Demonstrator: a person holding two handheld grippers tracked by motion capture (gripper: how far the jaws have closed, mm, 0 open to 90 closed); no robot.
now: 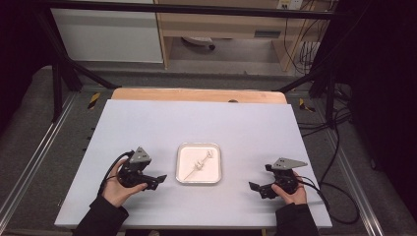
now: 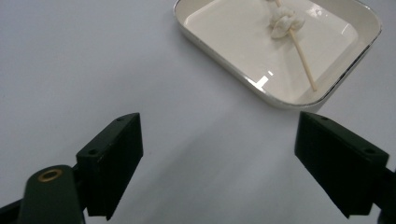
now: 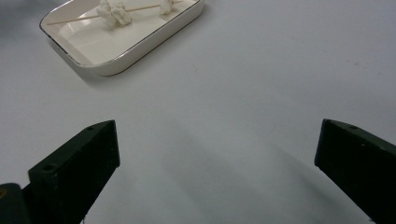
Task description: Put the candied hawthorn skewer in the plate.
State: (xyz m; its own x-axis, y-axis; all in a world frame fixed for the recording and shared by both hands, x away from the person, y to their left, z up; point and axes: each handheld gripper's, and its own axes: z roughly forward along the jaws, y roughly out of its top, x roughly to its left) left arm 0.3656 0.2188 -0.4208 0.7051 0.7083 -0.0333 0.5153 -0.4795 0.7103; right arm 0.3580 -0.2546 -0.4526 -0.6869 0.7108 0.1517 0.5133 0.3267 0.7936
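The skewer (image 1: pixel 196 167) lies in the white tray (image 1: pixel 183 173) between both tongs — long axis diagonal, its bare end nearer the left tongs (image 1: pixel 158 180). Left and right tongs (image 1: pixel 255 188) both gape apart, empty, on the surface (image 1: pixel 147 128).

The dish (image 2: pixel 224 60) looks like glossy white ceramic with a thin metallic rim. In it lies a bare wooden skewer (image 2: pixel 301 58) carrying soft, matt white lumps (image 2: pixel 284 23). Around the dish, the table (image 1: pixel 147 123) is smooth matt white, edged beyond with pale wood (image 1: pixel 196 95).
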